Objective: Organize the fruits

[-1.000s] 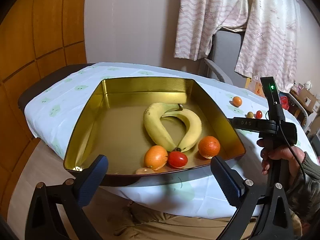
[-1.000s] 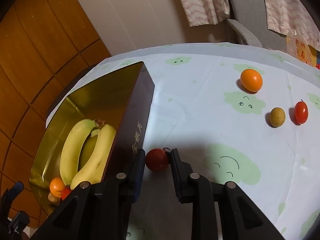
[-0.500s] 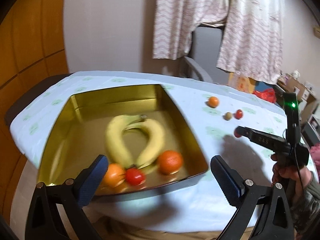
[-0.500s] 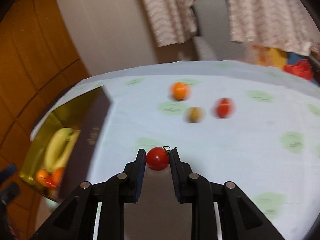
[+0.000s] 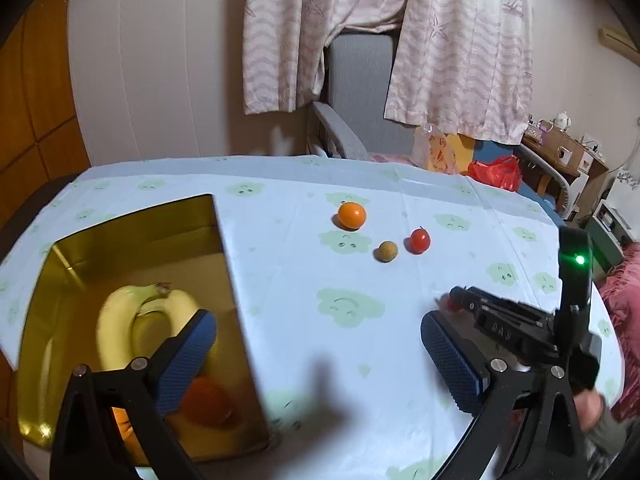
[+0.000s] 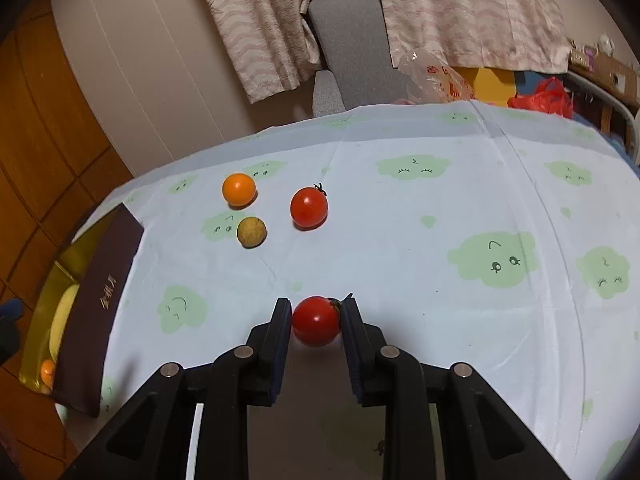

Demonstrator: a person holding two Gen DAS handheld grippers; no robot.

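My right gripper (image 6: pixel 315 320) is shut on a small red tomato (image 6: pixel 316 321) just above the tablecloth. Farther out on the cloth lie an orange (image 6: pixel 239 189), a small yellow-brown fruit (image 6: pixel 251 231) and a second red tomato (image 6: pixel 308 207). In the left wrist view the same three are the orange (image 5: pixel 351 215), the brown fruit (image 5: pixel 387 251) and the tomato (image 5: pixel 420 240). My left gripper (image 5: pixel 320 354) is open and empty, over the right wall of the gold tray (image 5: pixel 132 216), which holds two bananas (image 5: pixel 116 320) and an orange (image 5: pixel 208 400).
The right gripper's body (image 5: pixel 512 328), with a green light, reaches in at the right of the left wrist view, a hand (image 5: pixel 592 404) behind it. A grey chair (image 6: pixel 352 40), hanging clothes and a red bag (image 6: pixel 540 98) stand beyond the table's far edge.
Both grippers have swung right, away from the tray. The right one carried the tomato out over the cloth, nearer the three loose fruits. The left stays open.
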